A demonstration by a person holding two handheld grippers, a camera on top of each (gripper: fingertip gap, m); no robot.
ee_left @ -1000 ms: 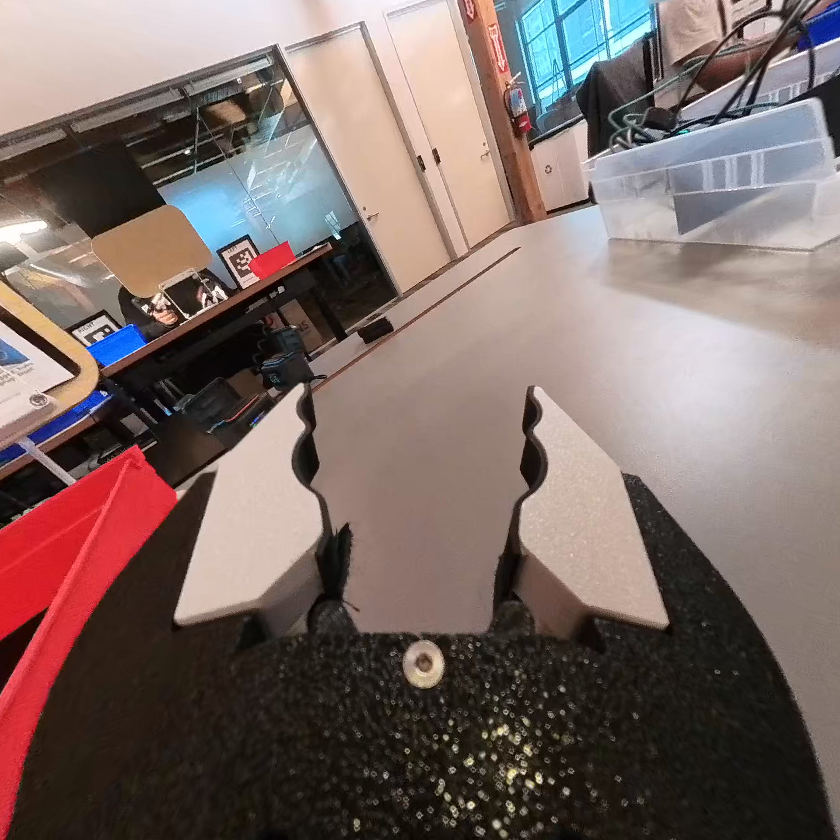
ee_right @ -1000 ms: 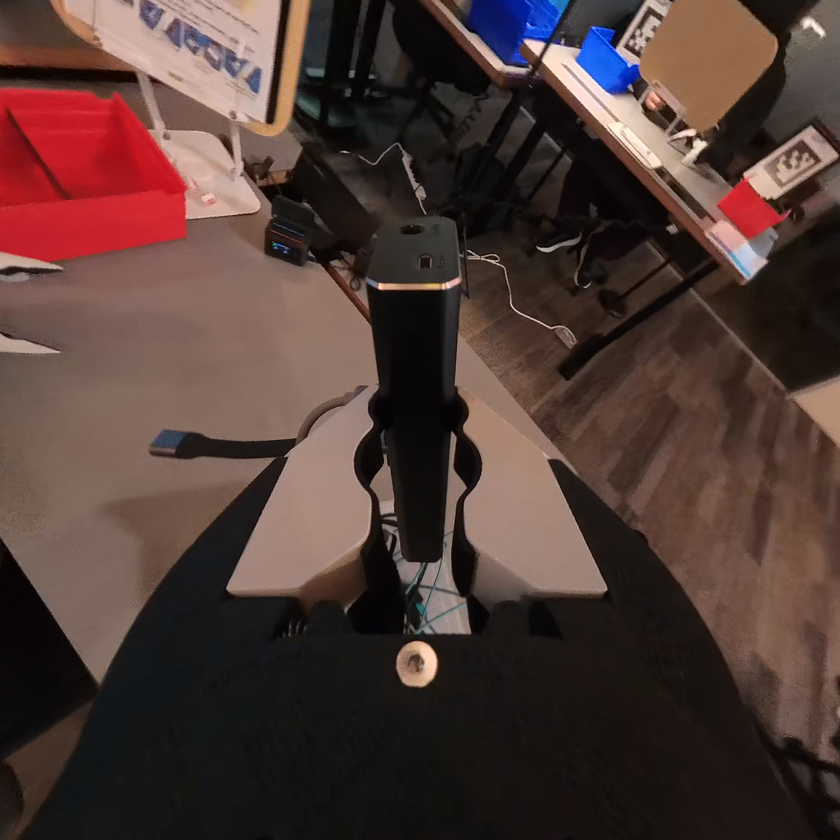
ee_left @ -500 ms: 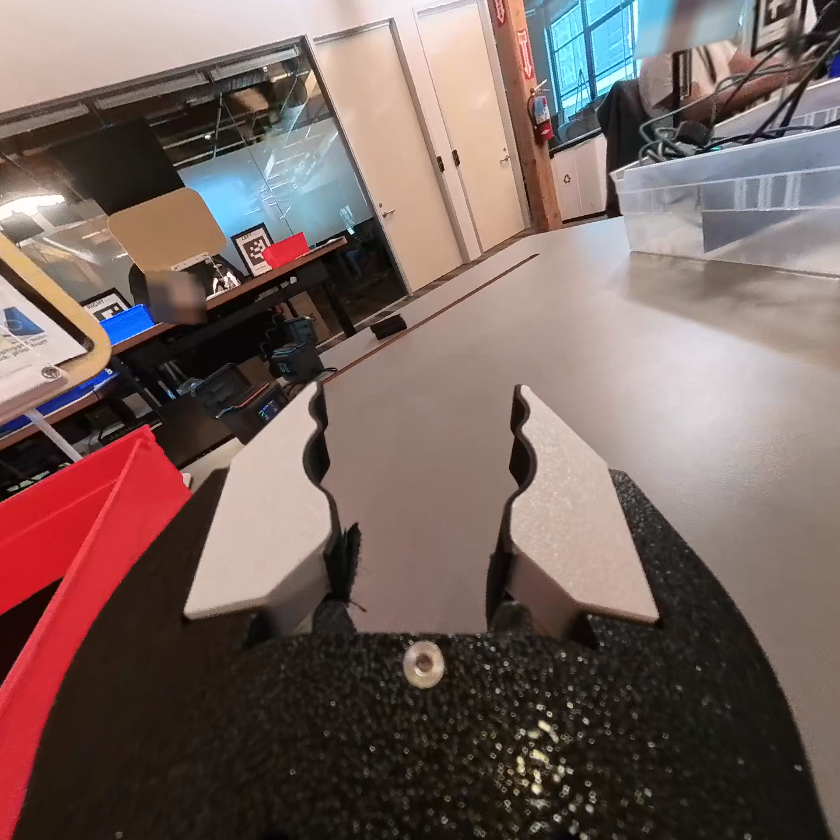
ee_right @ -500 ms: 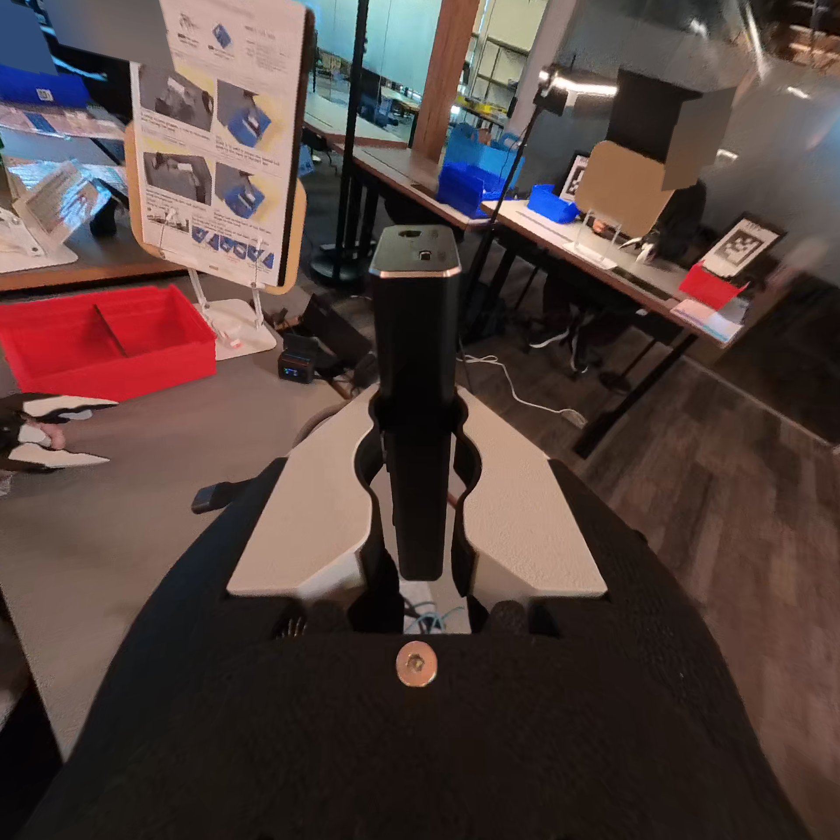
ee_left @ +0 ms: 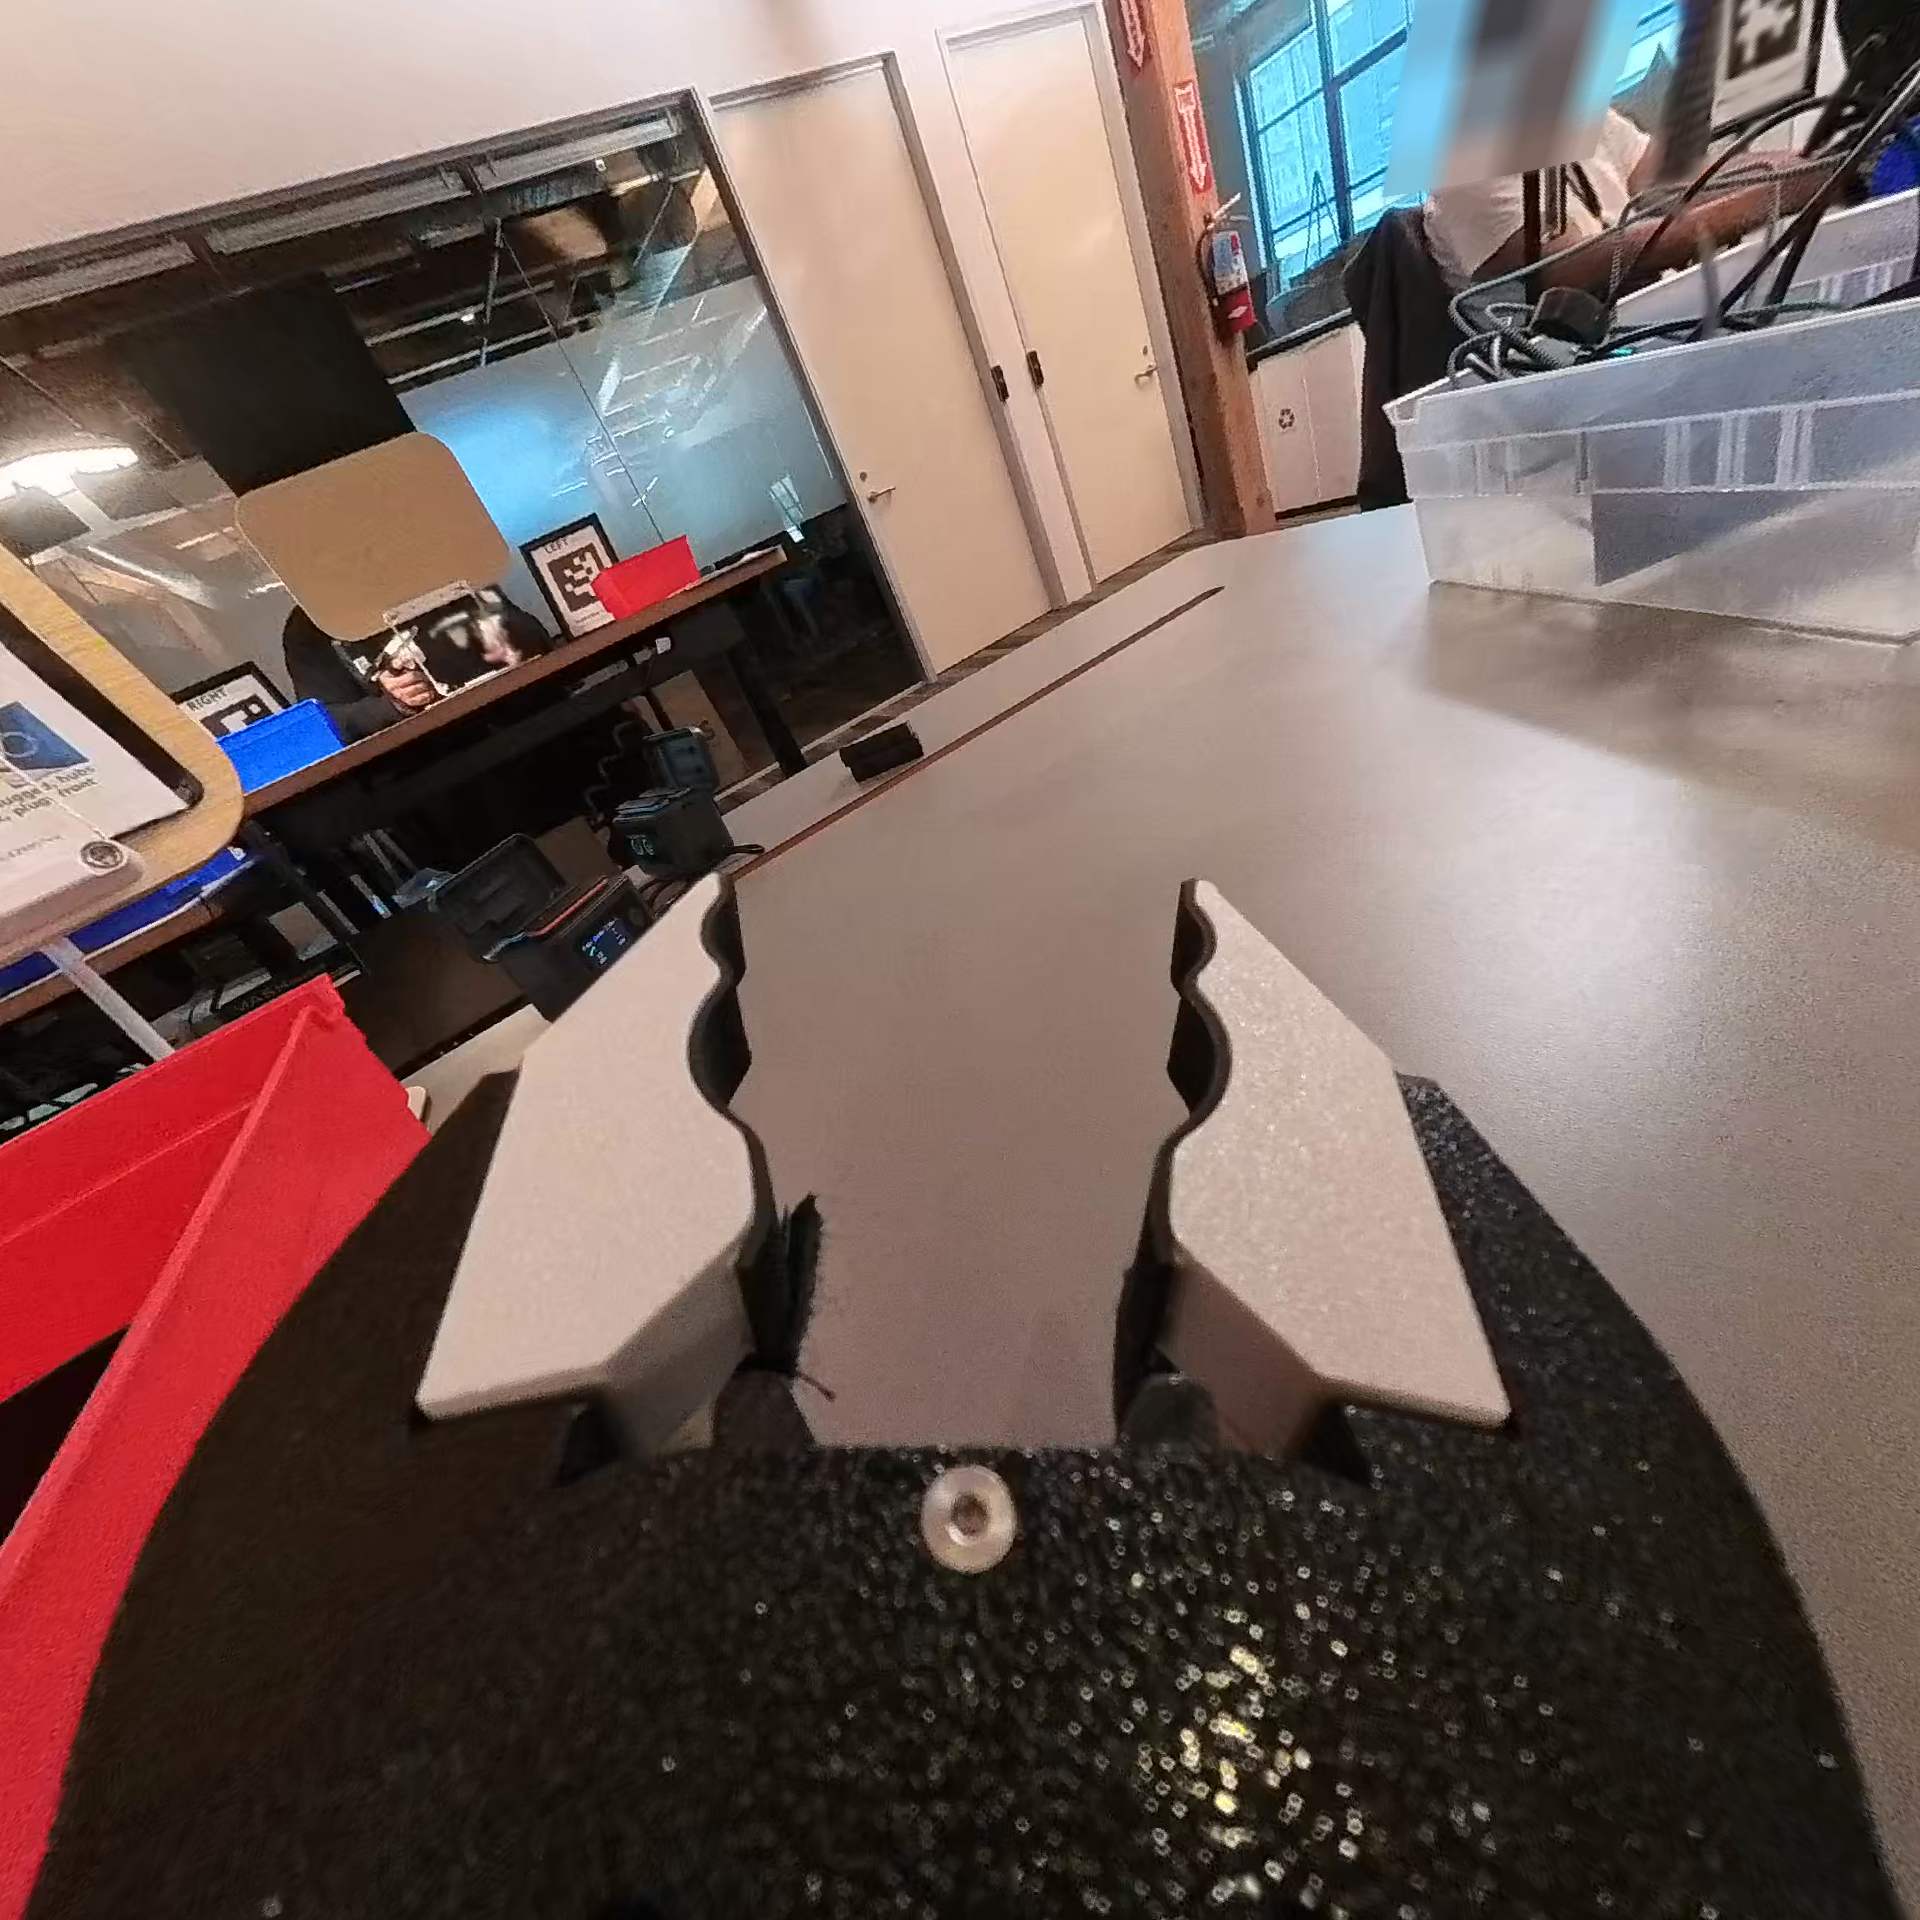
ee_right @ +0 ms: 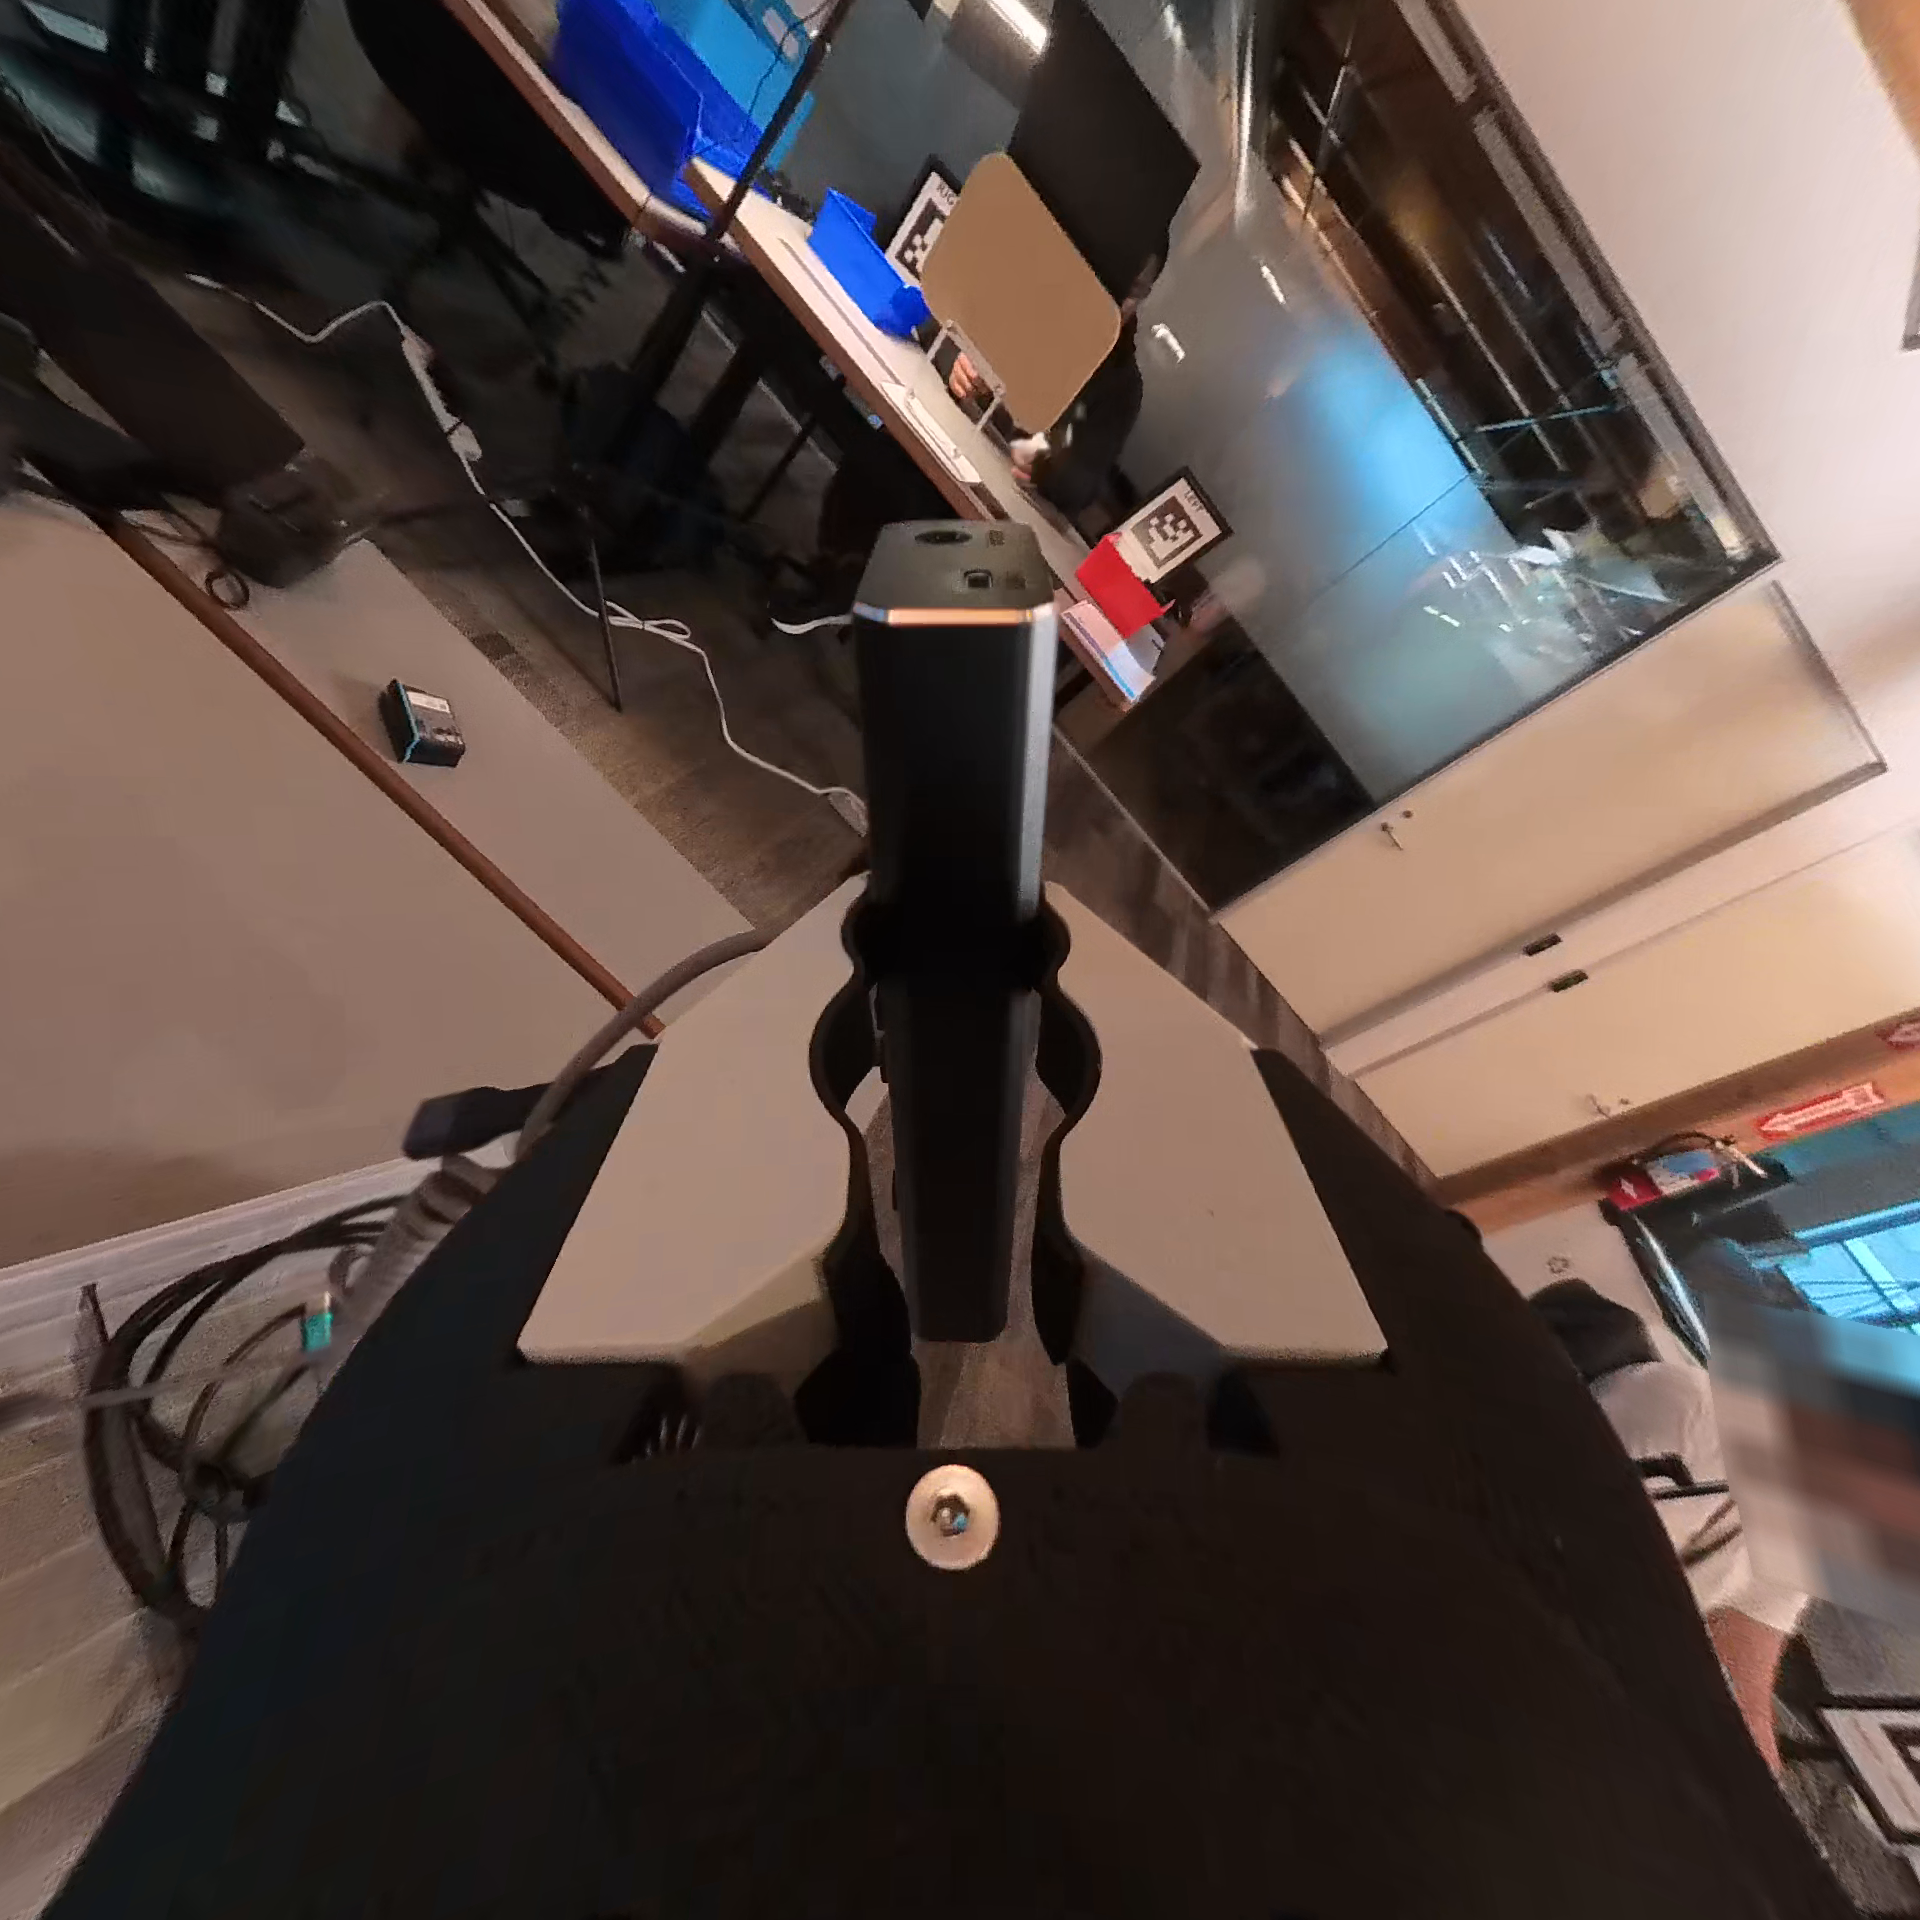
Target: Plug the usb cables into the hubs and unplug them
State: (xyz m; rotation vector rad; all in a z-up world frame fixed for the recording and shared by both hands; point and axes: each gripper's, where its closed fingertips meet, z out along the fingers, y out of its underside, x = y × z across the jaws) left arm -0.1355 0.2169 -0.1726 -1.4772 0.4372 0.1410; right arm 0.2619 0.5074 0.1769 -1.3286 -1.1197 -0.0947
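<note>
My right gripper (ee_right: 951, 914) is shut on a long black USB hub (ee_right: 951, 790) and holds it in the air, pointing away from me, its port end far from the jaws. The hub's grey cable (ee_right: 613, 1023) curls out to the left, with its dark plug (ee_right: 457, 1117) hanging beside the gripper. My left gripper (ee_left: 951, 904) is open and empty, low over the grey table (ee_left: 1455, 883). No cable or hub shows in the left wrist view.
A red bin (ee_left: 177, 1174) sits at the left gripper's left. A clear plastic bin (ee_left: 1683, 478) full of cables stands at the far right. Coiled black cables (ee_right: 197, 1382) lie in a white bin below the right gripper. A small black device (ee_right: 421, 722) lies on the table. Some 60 cm of space lies between my two pairs of fingers.
The right gripper has swung and rolled with the hub, from facing the red bin and sign to over the cable bin. The left gripper has shifted slightly and stays open.
</note>
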